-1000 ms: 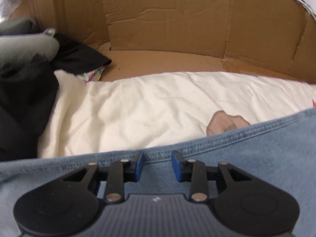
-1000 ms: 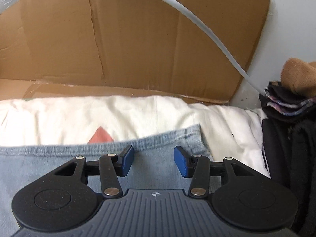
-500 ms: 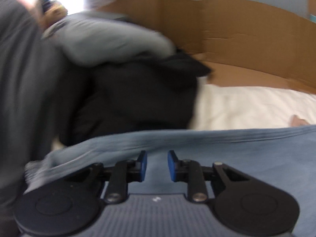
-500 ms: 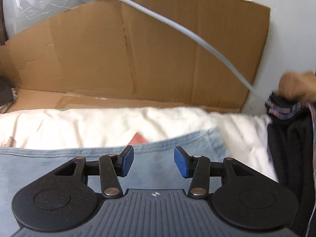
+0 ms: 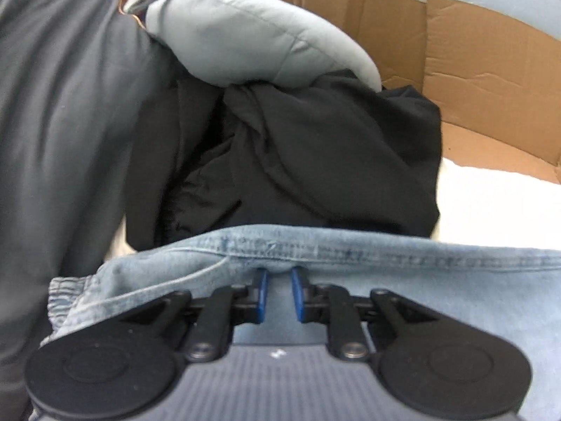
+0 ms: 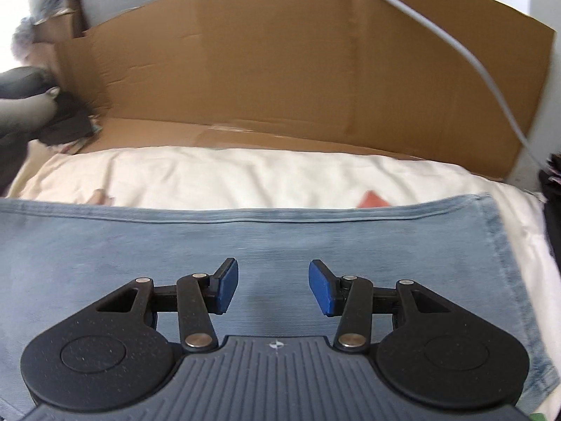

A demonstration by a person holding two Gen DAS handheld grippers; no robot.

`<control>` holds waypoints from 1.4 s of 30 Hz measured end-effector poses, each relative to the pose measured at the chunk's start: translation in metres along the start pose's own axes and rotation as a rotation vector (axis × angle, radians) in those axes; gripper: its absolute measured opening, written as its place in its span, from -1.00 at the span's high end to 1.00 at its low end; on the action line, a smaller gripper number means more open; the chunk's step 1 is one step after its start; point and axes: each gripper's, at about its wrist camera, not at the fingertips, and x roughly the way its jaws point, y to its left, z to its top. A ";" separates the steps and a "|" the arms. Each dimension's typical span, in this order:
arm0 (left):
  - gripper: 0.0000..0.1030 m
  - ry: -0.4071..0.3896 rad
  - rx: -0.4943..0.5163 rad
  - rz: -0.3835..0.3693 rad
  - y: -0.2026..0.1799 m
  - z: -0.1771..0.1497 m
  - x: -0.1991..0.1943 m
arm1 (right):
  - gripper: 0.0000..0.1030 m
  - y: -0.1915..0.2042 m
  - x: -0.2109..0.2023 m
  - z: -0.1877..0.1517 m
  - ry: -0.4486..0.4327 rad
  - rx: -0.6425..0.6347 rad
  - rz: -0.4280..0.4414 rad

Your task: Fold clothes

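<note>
The left gripper pinches the jeans' hem seam — the right gripper hovers spread above the denim.

White bedding carries light-blue jeans and dark clothes.

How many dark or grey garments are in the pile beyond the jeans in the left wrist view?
3 visible: a dark grey garment at left, a light grey garment on top, a black garment beneath it, directly beyond the jeans. Others may be hidden.
</note>
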 end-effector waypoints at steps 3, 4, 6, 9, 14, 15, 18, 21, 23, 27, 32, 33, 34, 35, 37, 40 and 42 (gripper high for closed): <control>0.68 0.025 -0.006 0.001 -0.001 0.008 0.009 | -0.01 0.018 0.001 -0.003 0.006 -0.038 0.030; 0.68 0.036 -0.006 0.001 -0.001 0.012 0.012 | -0.01 0.024 0.003 -0.005 0.014 -0.055 0.037; 0.68 0.068 -0.010 -0.009 0.001 0.019 0.017 | 0.00 0.033 0.009 -0.009 0.047 -0.091 0.029; 0.67 0.107 0.025 -0.034 0.005 0.026 0.011 | 0.00 0.036 0.016 -0.014 0.057 -0.095 0.010; 0.66 0.125 0.095 -0.076 0.042 0.038 -0.029 | 0.00 0.033 0.011 -0.016 0.061 -0.077 0.018; 0.66 0.125 0.081 -0.070 0.055 0.041 -0.035 | 0.00 0.033 0.010 -0.017 0.061 -0.080 0.022; 0.66 0.130 0.038 -0.048 0.087 0.045 -0.049 | 0.00 0.031 0.011 -0.016 0.068 -0.102 0.038; 0.70 0.141 -0.008 -0.026 0.111 0.041 -0.053 | 0.00 0.028 0.014 -0.013 0.078 -0.106 0.050; 0.71 0.152 -0.035 -0.027 0.124 0.036 -0.052 | 0.00 0.028 0.015 -0.013 0.083 -0.107 0.053; 0.78 0.195 -0.072 -0.033 0.141 0.022 -0.047 | 0.00 0.028 0.015 -0.014 0.081 -0.121 0.054; 0.81 0.235 -0.123 -0.024 0.152 0.004 -0.028 | -0.01 0.025 0.017 -0.011 0.087 -0.111 0.062; 0.91 0.235 -0.146 -0.019 0.154 -0.002 -0.027 | -0.01 0.026 0.016 -0.012 0.086 -0.112 0.058; 0.95 0.235 -0.176 -0.014 0.157 -0.005 -0.021 | -0.01 0.027 0.016 -0.012 0.084 -0.112 0.054; 0.96 0.241 -0.205 -0.017 0.159 -0.009 -0.014 | -0.01 0.027 0.016 -0.013 0.082 -0.112 0.050; 0.96 0.266 -0.247 -0.025 0.159 -0.017 0.001 | -0.02 0.029 0.017 -0.013 0.082 -0.120 0.041; 0.95 0.264 -0.271 -0.011 0.157 -0.027 0.014 | -0.03 0.031 0.017 -0.014 0.076 -0.121 0.034; 0.95 0.247 -0.284 0.002 0.160 -0.028 0.022 | -0.03 0.032 0.017 -0.016 0.067 -0.123 0.030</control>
